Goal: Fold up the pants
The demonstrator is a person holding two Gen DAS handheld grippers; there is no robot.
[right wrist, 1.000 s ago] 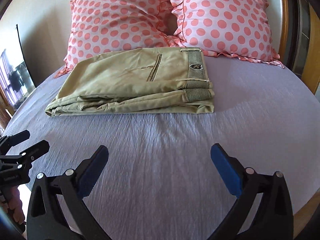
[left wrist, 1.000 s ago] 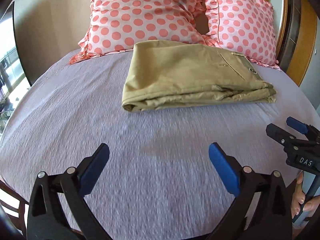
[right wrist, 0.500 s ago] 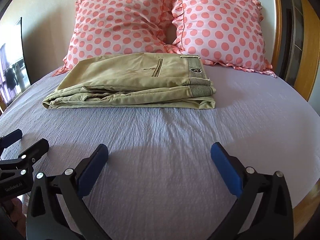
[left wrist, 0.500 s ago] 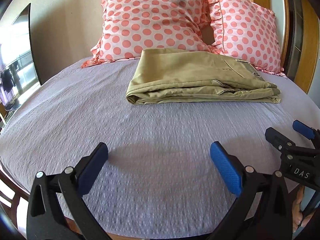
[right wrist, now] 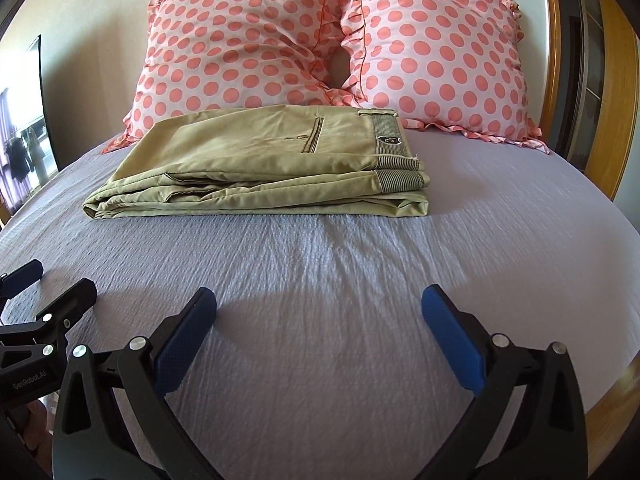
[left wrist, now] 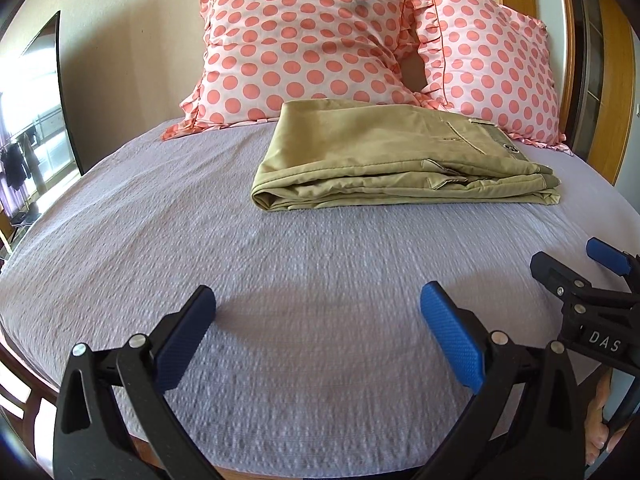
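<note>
Khaki pants (left wrist: 392,160) lie folded in a flat stack on the lilac bed sheet (left wrist: 280,280), just in front of the pillows; they also show in the right wrist view (right wrist: 272,164), waistband to the right. My left gripper (left wrist: 318,320) is open and empty, low over the sheet well short of the pants. My right gripper (right wrist: 320,320) is open and empty, also well short of them. The right gripper shows at the right edge of the left wrist view (left wrist: 576,276). The left gripper shows at the left edge of the right wrist view (right wrist: 44,292).
Two pink polka-dot pillows (right wrist: 240,48) (right wrist: 436,56) lean against the wall behind the pants. A wooden bed frame (right wrist: 604,396) runs along the right side. A window (left wrist: 28,120) is at the left.
Both grippers have drawn back from the pants and tilted up, so more of the pillows and wall shows. The pants have not moved. Both stay open.
</note>
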